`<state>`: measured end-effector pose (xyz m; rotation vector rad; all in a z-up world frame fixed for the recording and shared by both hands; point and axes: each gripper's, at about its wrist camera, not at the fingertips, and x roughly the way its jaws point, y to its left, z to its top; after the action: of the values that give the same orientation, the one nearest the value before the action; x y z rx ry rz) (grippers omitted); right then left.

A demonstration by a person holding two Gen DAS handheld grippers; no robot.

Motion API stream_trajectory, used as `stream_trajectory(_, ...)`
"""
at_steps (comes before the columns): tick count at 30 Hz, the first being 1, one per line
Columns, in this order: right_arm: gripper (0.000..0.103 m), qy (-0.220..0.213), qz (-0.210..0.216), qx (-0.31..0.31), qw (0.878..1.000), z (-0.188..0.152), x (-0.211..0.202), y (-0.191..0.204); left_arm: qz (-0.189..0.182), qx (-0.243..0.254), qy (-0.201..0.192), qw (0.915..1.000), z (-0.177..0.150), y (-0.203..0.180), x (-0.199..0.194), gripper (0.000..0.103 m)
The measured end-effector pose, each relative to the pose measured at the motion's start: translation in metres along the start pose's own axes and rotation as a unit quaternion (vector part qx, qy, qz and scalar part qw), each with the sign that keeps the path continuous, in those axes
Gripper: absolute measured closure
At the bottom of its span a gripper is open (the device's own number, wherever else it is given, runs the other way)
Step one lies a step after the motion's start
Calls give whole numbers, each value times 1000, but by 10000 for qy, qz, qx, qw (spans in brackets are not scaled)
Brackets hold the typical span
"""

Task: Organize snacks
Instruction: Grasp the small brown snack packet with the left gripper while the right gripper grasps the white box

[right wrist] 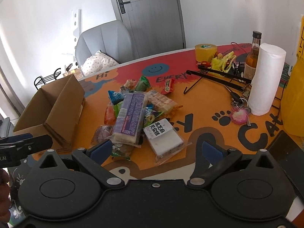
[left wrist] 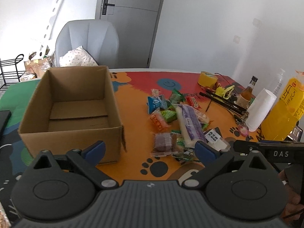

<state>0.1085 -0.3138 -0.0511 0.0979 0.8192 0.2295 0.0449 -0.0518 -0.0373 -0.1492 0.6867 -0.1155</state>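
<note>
A pile of wrapped snacks (left wrist: 174, 121) lies on the colourful table mat, right of an empty open cardboard box (left wrist: 74, 106). A long purple-and-white packet (right wrist: 131, 114) tops the pile, with a white black-labelled packet (right wrist: 164, 138) at its near side. My left gripper (left wrist: 150, 150) is open and empty, hovering between the box and the pile. My right gripper (right wrist: 157, 148) is open and empty, just before the white packet. The box also shows in the right wrist view (right wrist: 55, 110), at left.
A white paper roll (right wrist: 266, 79), a brown bottle (right wrist: 252, 57), a yellow tape roll (right wrist: 206, 53), keys (right wrist: 240, 114) and black rods (right wrist: 222, 77) crowd the right side. A yellow bag (left wrist: 285, 106) stands far right. A grey chair (left wrist: 87, 41) is behind the table.
</note>
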Motion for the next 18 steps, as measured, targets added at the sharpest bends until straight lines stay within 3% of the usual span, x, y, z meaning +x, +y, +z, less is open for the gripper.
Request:
stream_trajectory(3, 1, -13, -7, -21, 10000, -2, 6, -3, -57, -24, 34, 10000, -1, -3, 11, 6)
stream_trajectory(9, 16, 150, 111, 21, 9998, -7, 26, -9, -150, -49, 200, 9997, -8, -7, 31, 14)
stream_trajectory(18, 24, 355, 90, 55, 9993, -11, 55, -14, -298, -172, 501, 9982, -15, -9, 66, 38)
